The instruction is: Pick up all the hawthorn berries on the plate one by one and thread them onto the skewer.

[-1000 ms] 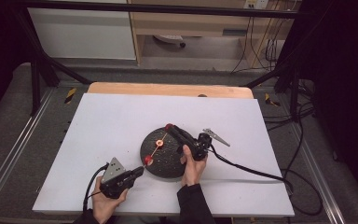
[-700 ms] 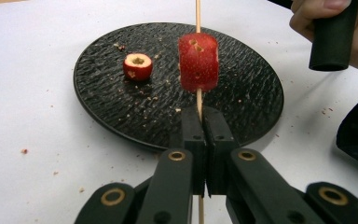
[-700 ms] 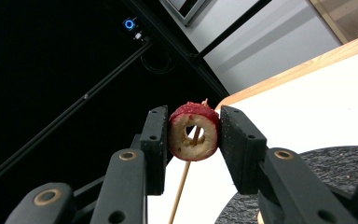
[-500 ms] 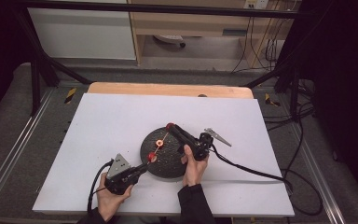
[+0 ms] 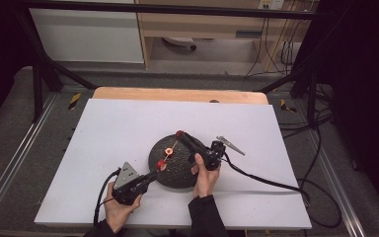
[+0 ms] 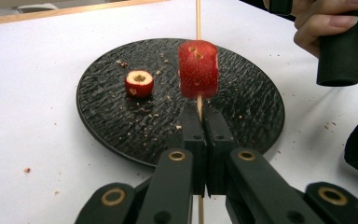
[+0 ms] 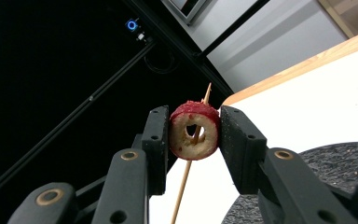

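Note:
A round black plate [image 5: 182, 175] [image 6: 121, 126] lies on the white table. My left gripper [image 5: 154, 174] [image 6: 199, 112] is shut on the lower end of a thin wooden skewer [image 5: 173, 143] [image 6: 198, 18]. A red fruit piece [image 5: 162, 164] [image 6: 198, 68] is threaded on it just past the jaws. My right gripper [image 5: 180, 135] [image 7: 195, 126] is shut on a cored red fruit ring [image 7: 194, 130] held above the plate's far rim, and the skewer [image 7: 182, 189] passes through its hole. Another hollowed fruit piece [image 5: 168, 151] [image 6: 139, 83] rests on the plate.
Crumbs [image 6: 161, 72] are scattered over the plate and the white cover [image 5: 108, 128]. A wooden table edge [image 5: 177, 95] runs along the back. The right gripper's cable [image 5: 266, 180] trails to the right across the table. Black frame bars [image 5: 44, 74] stand at both sides.
My left gripper has shifted slightly up and right toward the plate, bringing the skewer and its threaded piece along. The right gripper has stayed where it was.

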Available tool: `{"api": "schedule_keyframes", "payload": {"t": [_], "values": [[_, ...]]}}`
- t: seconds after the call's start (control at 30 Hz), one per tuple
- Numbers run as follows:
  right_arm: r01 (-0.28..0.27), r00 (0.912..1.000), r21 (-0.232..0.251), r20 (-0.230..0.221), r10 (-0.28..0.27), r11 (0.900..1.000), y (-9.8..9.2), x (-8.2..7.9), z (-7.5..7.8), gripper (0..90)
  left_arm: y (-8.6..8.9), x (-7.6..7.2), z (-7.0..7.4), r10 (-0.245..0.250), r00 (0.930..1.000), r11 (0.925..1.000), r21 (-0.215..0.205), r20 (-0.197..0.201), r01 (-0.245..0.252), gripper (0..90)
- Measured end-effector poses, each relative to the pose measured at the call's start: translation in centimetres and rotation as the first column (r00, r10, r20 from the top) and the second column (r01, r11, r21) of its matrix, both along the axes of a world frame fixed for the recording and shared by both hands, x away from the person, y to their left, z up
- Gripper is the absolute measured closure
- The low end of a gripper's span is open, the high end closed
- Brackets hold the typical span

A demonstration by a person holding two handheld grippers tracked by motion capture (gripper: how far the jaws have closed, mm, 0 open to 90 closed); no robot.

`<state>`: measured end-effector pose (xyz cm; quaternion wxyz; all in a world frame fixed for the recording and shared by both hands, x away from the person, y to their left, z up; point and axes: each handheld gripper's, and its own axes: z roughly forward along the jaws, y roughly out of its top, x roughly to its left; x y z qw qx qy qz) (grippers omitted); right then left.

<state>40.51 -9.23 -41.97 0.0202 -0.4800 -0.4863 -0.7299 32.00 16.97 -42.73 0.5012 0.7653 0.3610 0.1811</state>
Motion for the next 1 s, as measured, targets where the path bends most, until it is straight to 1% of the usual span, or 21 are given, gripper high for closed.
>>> {"api": "schedule_keyframes", "payload": {"t": [0.17,0.3,0.43,0.47,0.53,0.77,0.87,1.0], "values": [[-0.002,1.0000,-0.011,0.002,0.002,1.000,0.0,-0.1,0.0,64.3,-0.2,0.5,0.1,-0.005,0.9999,1.0000,0.005,-0.012,0.005,89.0],[-0.014,0.9999,-0.018,-0.005,0.014,1.000,0.1,-0.2,-0.2,64.4,-0.5,0.9,0.4,-0.008,1.0000,1.0000,0.002,-0.004,0.008,89.0],[-0.018,0.9998,-0.026,-0.006,0.017,1.000,0.1,-0.4,-0.2,64.4,-0.9,1.4,0.6,-0.011,0.9999,0.9999,0.002,-0.012,0.011,89.0],[-0.016,0.9999,-0.034,-0.003,0.016,0.999,0.1,-0.4,-0.2,64.4,-1.0,1.6,0.8,-0.013,0.9998,0.9999,-0.003,-0.014,0.013,89.0],[-0.023,0.9997,-0.037,-0.005,0.022,0.999,0.2,-0.5,-0.3,64.4,-1.4,1.9,1.0,-0.016,0.9998,0.9999,0.002,-0.012,0.016,89.0],[-0.014,0.9999,-0.062,0.006,0.014,0.998,0.1,-0.8,-0.2,64.4,-2.3,3.0,1.3,-0.029,0.9992,0.9995,0.010,-0.028,0.030,89.0],[-0.011,0.9999,-0.067,0.009,0.012,0.998,0.0,-0.9,-0.1,64.4,-2.4,3.3,1.3,-0.037,0.9987,0.9993,0.008,-0.034,0.037,89.0],[-0.009,0.9999,-0.062,0.007,0.009,0.998,-0.1,-1.0,-0.1,64.4,-2.6,3.4,1.4,-0.041,0.9988,0.9991,0.007,-0.029,0.041,89.0]]}}
